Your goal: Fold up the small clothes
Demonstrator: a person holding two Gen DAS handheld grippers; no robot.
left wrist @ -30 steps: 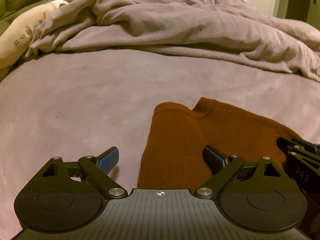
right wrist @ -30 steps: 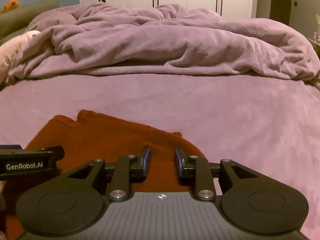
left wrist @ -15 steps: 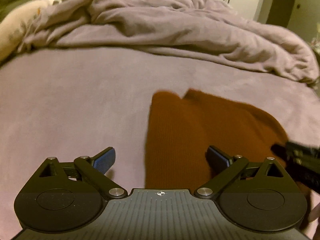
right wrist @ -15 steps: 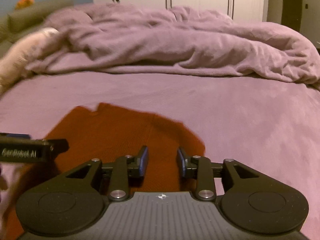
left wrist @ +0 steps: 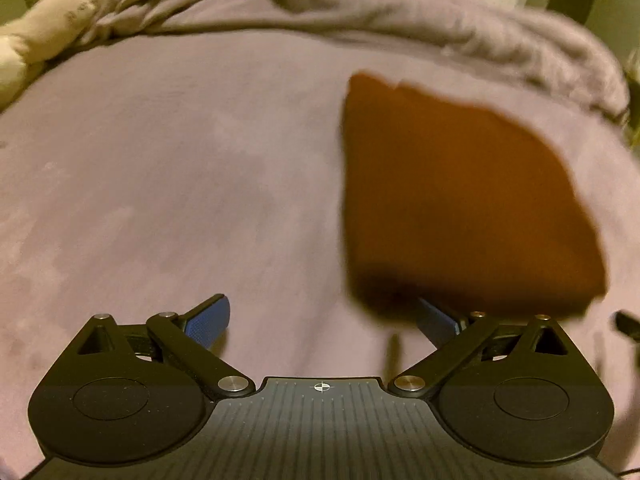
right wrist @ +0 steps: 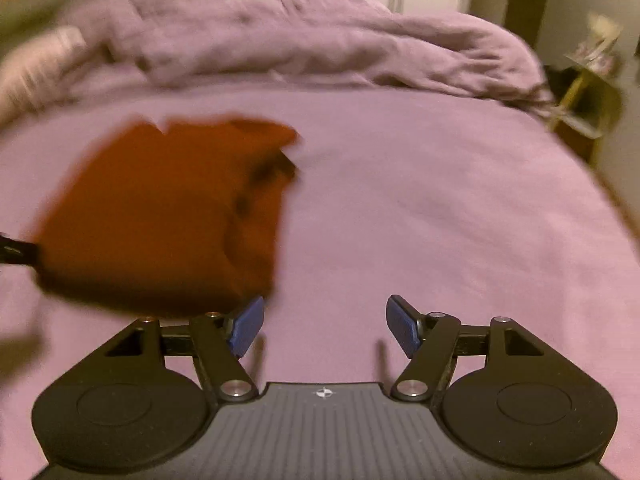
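Folded rust knit garment [right wrist: 160,208] flat on mauve bed [right wrist: 440,208], ahead-left of right tongs [right wrist: 325,326], jaws opening, nothing between. Left tongs [left wrist: 326,320] spread, empty. Rumpled duvet [right wrist: 320,40] behind.

**No readable text in either view**

Both views are motion-blurred. Dark marks run along the cream pillow [left wrist: 52,20] at top left of the left wrist view; they look like print, but no letter can be made out. Each gripper body carries a small round crosshair mark at the centre of its front edge: left gripper [left wrist: 322,322], right gripper [right wrist: 324,326]. It's a symbol only, no characters. No brand names, numbers or labels are legible anywhere else.
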